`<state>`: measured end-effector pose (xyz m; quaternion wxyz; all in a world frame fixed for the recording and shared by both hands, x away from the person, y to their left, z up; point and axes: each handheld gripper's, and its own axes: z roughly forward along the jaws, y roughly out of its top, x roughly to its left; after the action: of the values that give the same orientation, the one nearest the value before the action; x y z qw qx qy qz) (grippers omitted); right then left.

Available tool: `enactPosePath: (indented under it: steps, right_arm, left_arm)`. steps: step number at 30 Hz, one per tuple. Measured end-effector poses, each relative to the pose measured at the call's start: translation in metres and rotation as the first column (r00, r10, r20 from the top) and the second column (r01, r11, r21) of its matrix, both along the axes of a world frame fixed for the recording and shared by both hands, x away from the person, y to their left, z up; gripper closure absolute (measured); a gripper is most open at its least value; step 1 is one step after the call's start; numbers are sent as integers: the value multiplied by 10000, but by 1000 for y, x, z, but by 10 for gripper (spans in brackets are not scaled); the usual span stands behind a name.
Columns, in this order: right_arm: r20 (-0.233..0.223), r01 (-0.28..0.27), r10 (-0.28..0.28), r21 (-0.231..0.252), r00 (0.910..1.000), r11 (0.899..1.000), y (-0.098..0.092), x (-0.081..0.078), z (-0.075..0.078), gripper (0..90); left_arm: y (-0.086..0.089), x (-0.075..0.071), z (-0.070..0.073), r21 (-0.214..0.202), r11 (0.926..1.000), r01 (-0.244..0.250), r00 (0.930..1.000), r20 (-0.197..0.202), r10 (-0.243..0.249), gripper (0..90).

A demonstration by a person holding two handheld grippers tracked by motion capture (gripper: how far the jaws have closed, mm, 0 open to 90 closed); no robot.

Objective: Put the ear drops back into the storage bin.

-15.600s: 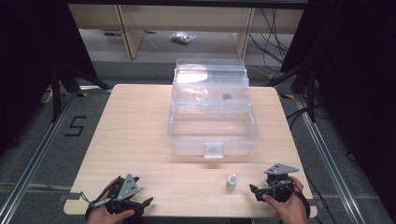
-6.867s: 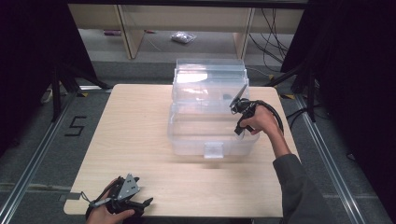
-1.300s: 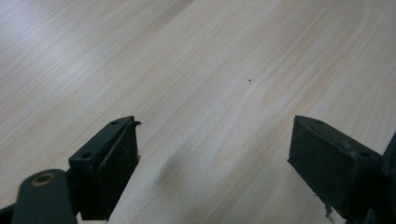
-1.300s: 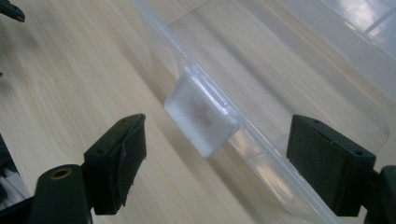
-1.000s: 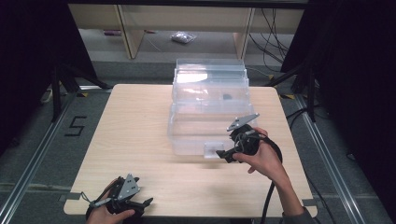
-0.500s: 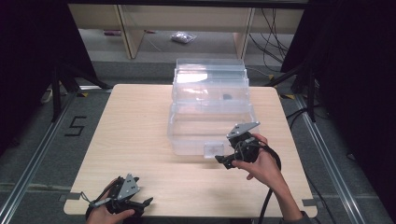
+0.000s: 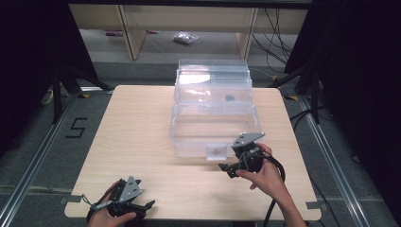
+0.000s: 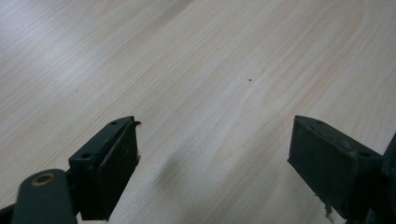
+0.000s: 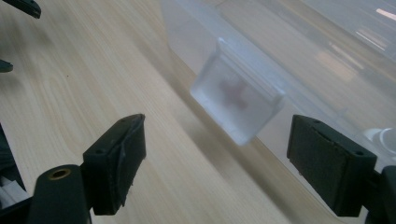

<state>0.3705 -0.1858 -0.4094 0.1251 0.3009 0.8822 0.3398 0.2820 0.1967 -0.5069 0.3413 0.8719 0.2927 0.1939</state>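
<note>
A clear plastic box (image 7: 215,127) stands in the middle of the wooden table (image 7: 137,137), with a clear latch (image 7: 216,152) on its front wall. My right gripper (image 7: 226,169) is just in front of the box, to the right of the latch, and points left. In the right gripper view my right gripper (image 9: 217,123) is open, and the latch (image 9: 238,100) lies beyond the gap, untouched. A small white object (image 9: 384,137) shows through the box wall. My left gripper (image 7: 144,206) rests open at the table's near left corner; between its jaws my left gripper (image 8: 215,122) has only bare wood.
A small dark item (image 7: 230,98) lies in the box's upper part. Behind the table is a shelf unit (image 7: 189,19) with a bag (image 7: 184,38) on the floor. Black stands and cables (image 7: 307,75) flank the table.
The right gripper has drawn back from the box's front right wall toward the near edge. The small white bottle that stood on the table earlier is gone from there. The left gripper has stayed put.
</note>
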Motion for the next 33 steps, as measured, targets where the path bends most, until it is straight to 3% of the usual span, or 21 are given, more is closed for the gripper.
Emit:
enactPosePath:
  steps: [1, 4, 5, 7, 12, 14, 15, 17, 18, 19, 23, 25, 26, 28, 32, 33]
  right_arm:
    - [118, 21, -22, 110, 9999, 9999, -1, 0, -2, 205]
    - [36, 194, -195, 299, 9998, 9994, -3, -3, -5, 206]
    - [166, 237, -238, 113, 9996, 9997, -4, -3, -5, 206]
    - [-28, 227, -226, 212, 9997, 9995, -4, -5, -6, 206]
    - [-90, 418, -415, 358, 9991, 9985, -6, -11, -14, 206]
    - [117, 417, -421, 373, 9990, 9984, -6, -11, -15, 206]
    - [57, 569, -572, 523, 9983, 9970, -7, -13, -19, 205]
    - [85, 489, -494, 508, 9987, 9975, -8, -13, -20, 203]
    - [-14, 485, -485, 517, 9988, 9975, -9, -15, -22, 203]
    - [-2, 382, -382, 497, 9993, 9980, -10, -15, -23, 203]
    - [-45, 501, -499, 509, 9987, 9974, -11, -18, -27, 203]
    - [41, 397, -400, 687, 9992, 9968, -11, -19, -30, 203]
    - [-154, 566, -557, 663, 9983, 9962, -13, -22, -31, 202]
    - [34, 612, -616, 777, 9981, 9951, -13, -22, -35, 198]
    - [-183, 721, -709, 808, 9973, 9941, -15, -26, -38, 197]
    - [-47, 580, -578, 839, 9983, 9948, -15, -25, -40, 194]
  left_arm:
    - [1, 0, 1, 174, 9998, 98, 10000, -8, -98, 153]
    - [1, 0, 1, 178, 9998, 93, 10000, -13, -93, 153]
    - [1, 0, 1, 175, 9998, 91, 10000, -14, -91, 153]
    - [1, 0, 1, 173, 9998, 92, 10000, -15, -92, 153]
    - [0, 0, 0, -56, 10000, -54, 10000, 47, 54, 153]
    - [0, -1, 1, -66, 10000, 26, 10000, -1, -26, 153]
    - [1, 0, 2, 114, 9999, 94, 10000, 19, -94, 153]
    - [1, 0, 2, 90, 9999, 77, 10000, 31, -77, 153]
    - [1, -1, 1, -139, 9999, 32, 10000, 2, -32, 153]
    - [2, 0, 2, 59, 9999, 114, 9999, 9, -114, 153]
    - [1, 0, 2, 111, 9999, 68, 10000, 31, -68, 153]
    - [1, -1, 1, -134, 9999, 35, 10000, 1, -35, 153]
    - [1, -1, 1, -120, 9999, -12, 10000, 36, 12, 153]
    - [1, 0, 2, 63, 9999, 86, 10000, 17, -86, 153]
    - [1, 0, 1, -73, 10000, 22, 10000, -12, -22, 153]
    - [1, 0, 1, -71, 10000, 20, 10000, 8, -20, 153]
